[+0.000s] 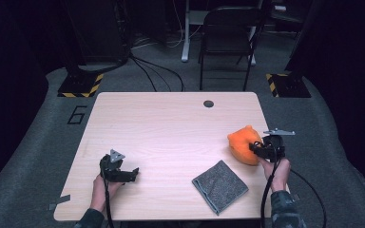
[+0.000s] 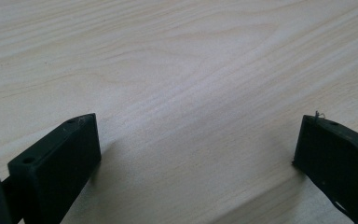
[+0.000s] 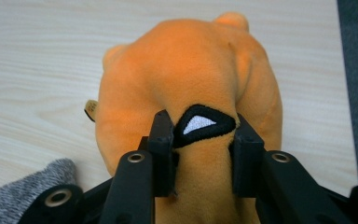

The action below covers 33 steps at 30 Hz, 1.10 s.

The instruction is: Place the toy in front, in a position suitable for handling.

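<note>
Orange plush toy (image 3: 186, 79), base hidden behind right gripper (image 3: 200, 154)

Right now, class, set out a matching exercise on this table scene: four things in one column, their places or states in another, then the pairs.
1 orange plush toy
2 grey knitted cloth
3 left hand-held gripper
4 round dark hole in the wooden table top

A jaws wide apart over bare wood
B near the far edge
C pinched by the right hand-held gripper
D folded, near the front edge

Pairs: 1-C, 2-D, 3-A, 4-B
</note>
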Available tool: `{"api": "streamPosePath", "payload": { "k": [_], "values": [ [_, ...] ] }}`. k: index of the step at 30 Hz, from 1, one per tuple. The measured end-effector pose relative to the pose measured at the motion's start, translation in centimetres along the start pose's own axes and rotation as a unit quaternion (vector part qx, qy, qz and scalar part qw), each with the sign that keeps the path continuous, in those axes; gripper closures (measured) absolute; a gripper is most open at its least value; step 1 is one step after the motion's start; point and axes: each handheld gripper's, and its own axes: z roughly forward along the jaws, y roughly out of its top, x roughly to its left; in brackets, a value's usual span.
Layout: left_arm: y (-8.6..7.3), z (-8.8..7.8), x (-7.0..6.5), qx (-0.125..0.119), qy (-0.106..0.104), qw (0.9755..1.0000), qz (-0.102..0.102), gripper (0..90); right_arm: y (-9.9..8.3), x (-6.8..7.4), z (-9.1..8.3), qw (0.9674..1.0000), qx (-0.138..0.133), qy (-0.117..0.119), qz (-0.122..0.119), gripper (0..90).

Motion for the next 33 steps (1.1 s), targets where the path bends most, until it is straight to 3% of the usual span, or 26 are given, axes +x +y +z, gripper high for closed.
{"api": "streamPosePath", "payload": {
  "k": [7, 21, 33],
  "values": [
    [0.0, 0.0, 0.0, 0.000, 0.000, 1.0000, 0.000, 0.2, 1.2, 1.0, -1.7, 0.9990, -0.034, 0.015, -0.026, 67.5],
    [0.0, 0.0, 0.0, 0.000, 0.000, 1.0000, 0.000, 0.2, 2.0, 1.8, -2.3, 0.9964, -0.051, 0.040, -0.055, 67.2],
    [0.0, 0.0, 0.0, 0.000, 0.001, 1.0000, -0.001, 0.2, 3.4, 3.8, -1.8, 0.9896, -0.065, 0.082, -0.099, 67.0]
  ]
}}
